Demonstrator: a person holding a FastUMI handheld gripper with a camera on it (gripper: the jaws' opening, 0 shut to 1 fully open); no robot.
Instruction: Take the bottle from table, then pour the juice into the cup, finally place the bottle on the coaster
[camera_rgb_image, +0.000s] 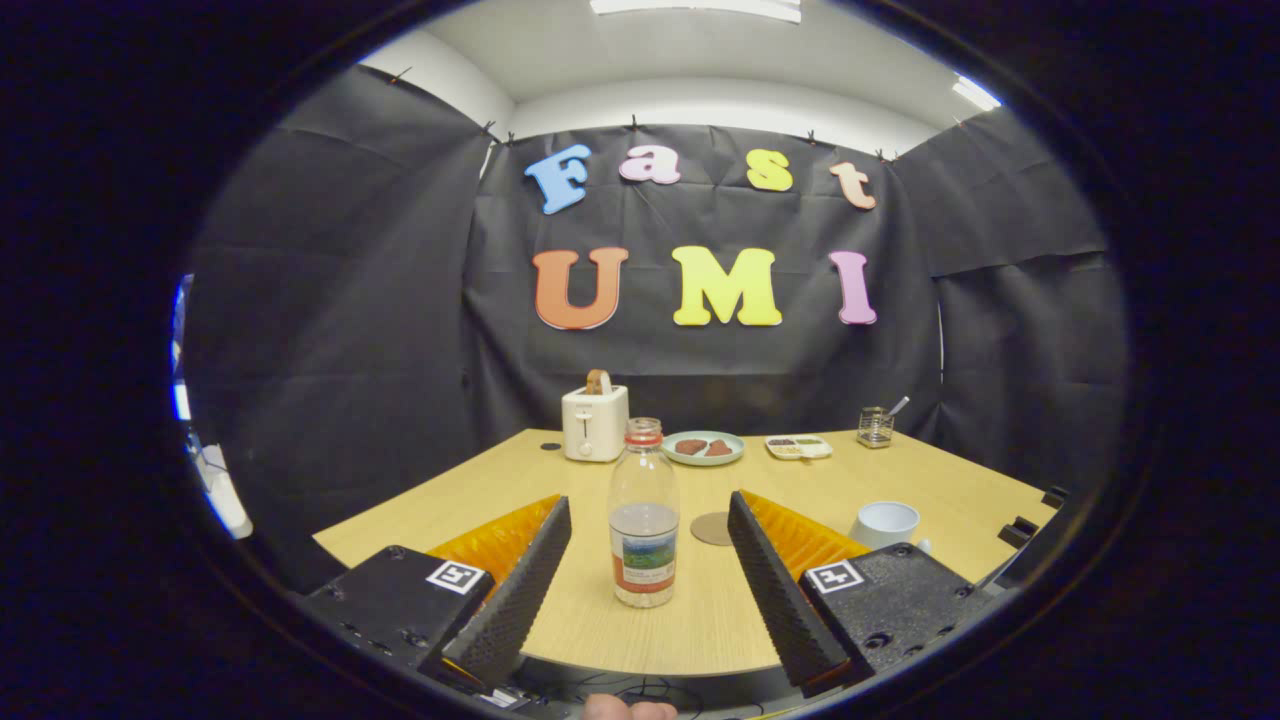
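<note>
A clear plastic bottle with a red cap ring and no cap stands upright on the wooden table, partly filled with liquid. It stands just ahead of my gripper, in line with the wide gap between the two fingers, touching neither. The gripper is open and holds nothing. A round brown coaster lies flat just behind and right of the bottle. A white cup stands beyond the right finger, partly hidden by it.
At the back of the table stand a white toaster with a slice in it, a green plate of food, a small white tray and a glass jar with a spoon. A fingertip shows below the table's near edge.
</note>
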